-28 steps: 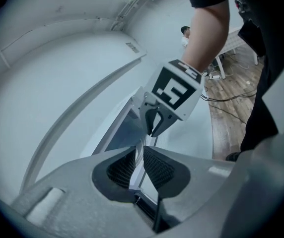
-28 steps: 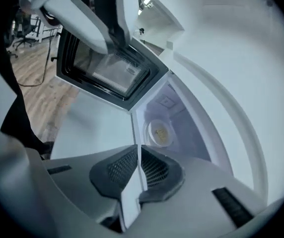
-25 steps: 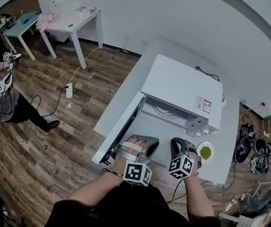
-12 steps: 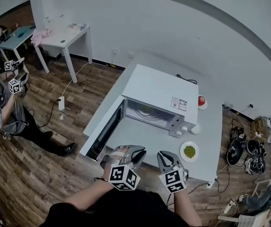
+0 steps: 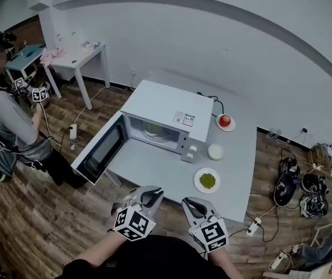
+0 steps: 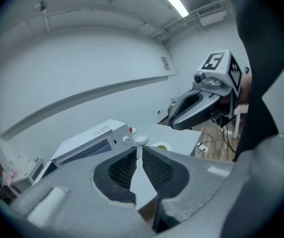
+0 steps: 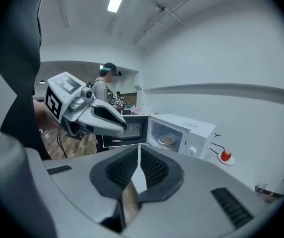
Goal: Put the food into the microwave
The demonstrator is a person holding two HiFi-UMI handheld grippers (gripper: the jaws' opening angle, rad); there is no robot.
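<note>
— Our left tongs: jaws closing, nothing between. And our right tongs?
— Nearly together, empty. Our round white plate of green food sits near the grey table's front edge, outside the open white microwave

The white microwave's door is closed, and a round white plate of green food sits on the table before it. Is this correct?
No: the head view shows the door of the white microwave swung open to the left. The round white plate of green food does sit on the pale table before it.
</note>
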